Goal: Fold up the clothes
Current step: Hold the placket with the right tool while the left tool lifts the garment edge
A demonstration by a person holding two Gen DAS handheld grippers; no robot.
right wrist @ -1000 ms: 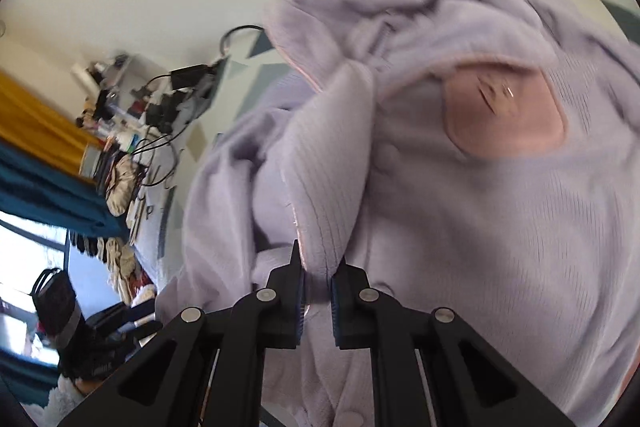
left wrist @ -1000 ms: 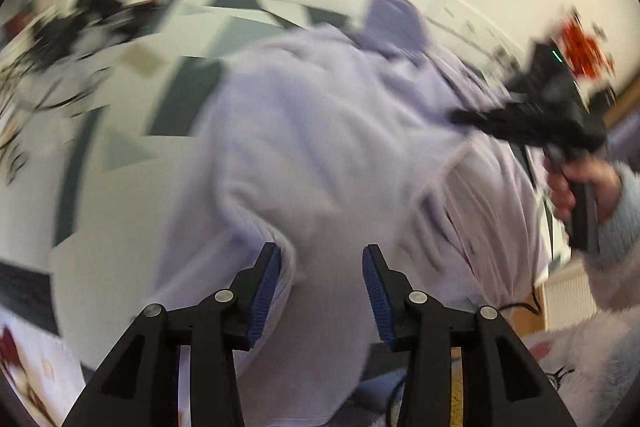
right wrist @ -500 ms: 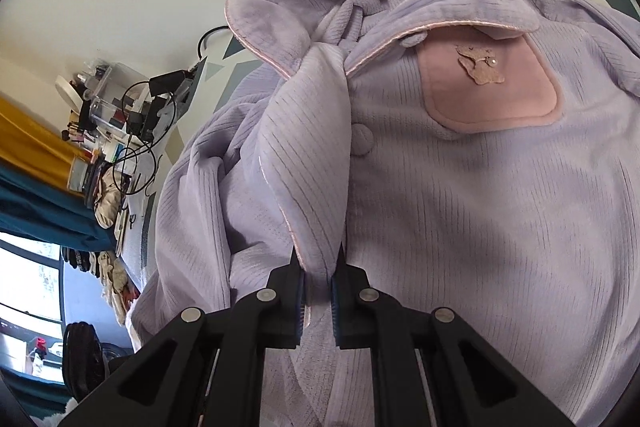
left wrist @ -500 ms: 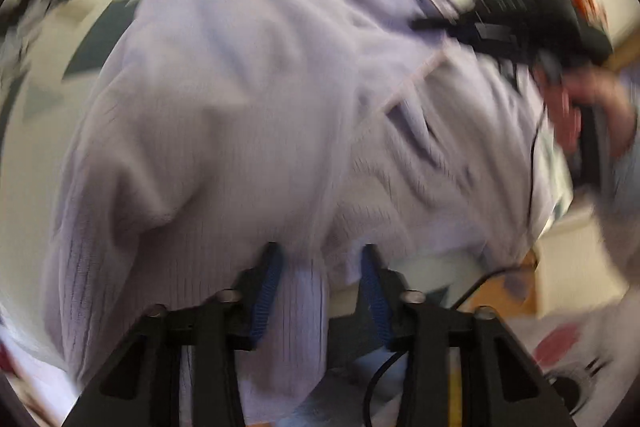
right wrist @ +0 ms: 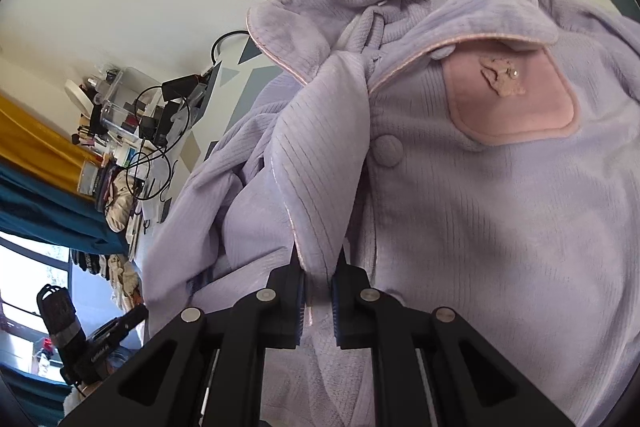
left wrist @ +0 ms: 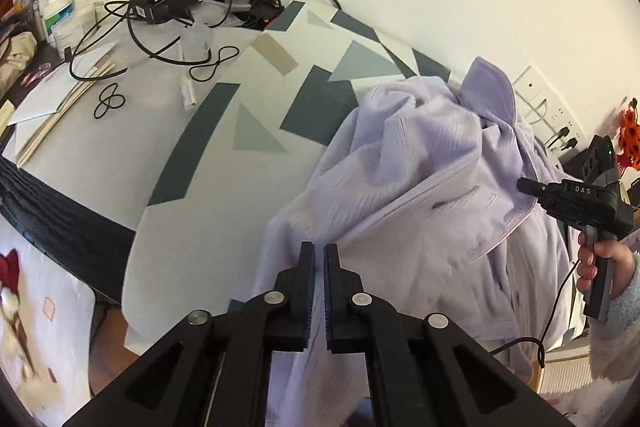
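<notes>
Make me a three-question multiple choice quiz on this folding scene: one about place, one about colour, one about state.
1. Where is the tangle of black cables?
A. far end of the table
B. on the garment
C. on the floor

2. The chest pocket on the lilac pyjama top is
A. green
B. pink
C. black

3. The right gripper is
A. wide open
B. shut on nothing
C. shut on a fabric fold

Answers: 1 A, cables lie beyond the patterned mat; 2 B, pink patch; 3 C, cloth pinched between the fingers.

Right tongs point(right wrist: 319, 263) clamping lilac pyjama top point(right wrist: 480, 211), pink pocket point(right wrist: 512, 103)
</notes>
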